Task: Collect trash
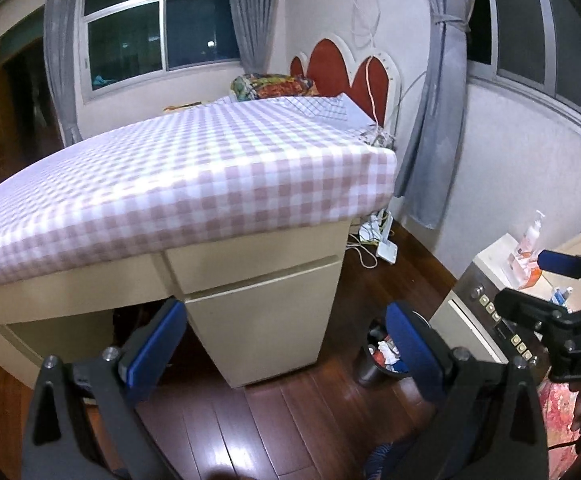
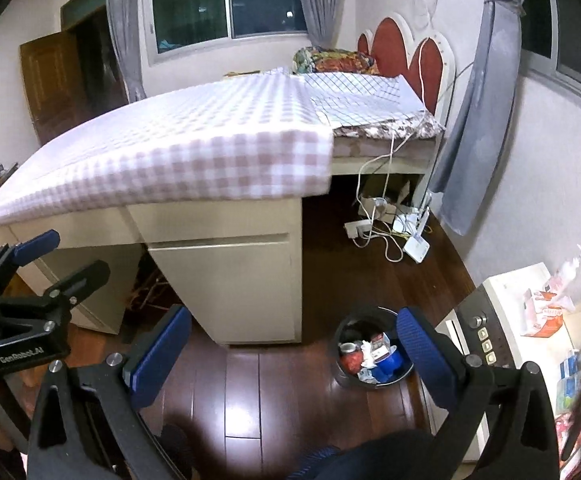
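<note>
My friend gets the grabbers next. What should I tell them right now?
Left gripper: open, holding nothing, raised above the floor.
Right gripper: open, holding nothing too.
The round black trash bin stands on the dark wooden floor, between the cream bed base and a white appliance with buttons. It already has crumpled paper and red and blue scraps inside.
Done: nobody can tell from this view which pieces were just added.
Left: no loose trash shows on the floor here, so look around the room, perhaps on the countertop to the right.
</note>
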`<state>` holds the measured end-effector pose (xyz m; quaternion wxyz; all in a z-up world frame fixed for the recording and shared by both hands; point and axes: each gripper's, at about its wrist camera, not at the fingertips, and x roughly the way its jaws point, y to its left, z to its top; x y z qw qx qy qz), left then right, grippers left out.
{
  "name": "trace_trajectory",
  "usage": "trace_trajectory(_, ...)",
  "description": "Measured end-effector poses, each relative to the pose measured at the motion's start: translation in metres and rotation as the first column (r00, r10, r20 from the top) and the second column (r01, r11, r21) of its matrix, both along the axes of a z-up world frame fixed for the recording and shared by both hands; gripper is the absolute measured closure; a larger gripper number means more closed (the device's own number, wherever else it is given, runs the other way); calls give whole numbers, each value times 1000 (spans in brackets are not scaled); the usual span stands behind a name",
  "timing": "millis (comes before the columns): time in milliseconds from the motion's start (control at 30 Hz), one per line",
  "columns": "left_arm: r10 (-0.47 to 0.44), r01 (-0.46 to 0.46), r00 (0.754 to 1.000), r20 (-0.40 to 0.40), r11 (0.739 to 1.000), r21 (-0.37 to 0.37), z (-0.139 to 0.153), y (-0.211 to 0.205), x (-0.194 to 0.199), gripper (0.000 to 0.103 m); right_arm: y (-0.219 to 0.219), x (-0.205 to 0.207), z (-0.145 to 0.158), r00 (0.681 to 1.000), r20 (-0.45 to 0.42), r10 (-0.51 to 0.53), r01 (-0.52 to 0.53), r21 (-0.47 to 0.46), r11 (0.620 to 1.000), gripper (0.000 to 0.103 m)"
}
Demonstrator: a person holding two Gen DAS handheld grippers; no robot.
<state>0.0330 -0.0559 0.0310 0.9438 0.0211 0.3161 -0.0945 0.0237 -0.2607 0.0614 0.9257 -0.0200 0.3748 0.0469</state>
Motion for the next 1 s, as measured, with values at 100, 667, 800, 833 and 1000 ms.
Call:
trace_trajectory(100,17,-17,1000,17,1000,7,0,4,-8,2,9,-6,4,1000,14,6,-6,-12,1000,0)
trace_trajectory(667,69,-68,997,42,997,-29,5,27,-19,2,7,-16,12,999,45,-2,2,-5,1000,0)
trace_trajectory(800,60,-59,997,45,998,-27,5,21,-22,2,4,-16,11,999,41,-11,11,-3,1000,0)
trace_trajectory(833,56,-55,997,44,998,-27,6,20,-22,2,2,-16,11,999,42,-15,15,-2,1000,0)
trace_trajectory(1000,38,-36,998,46,999,-33,7,16,-21,2,1,-15,10,999,41,-23,23,1,1000,0)
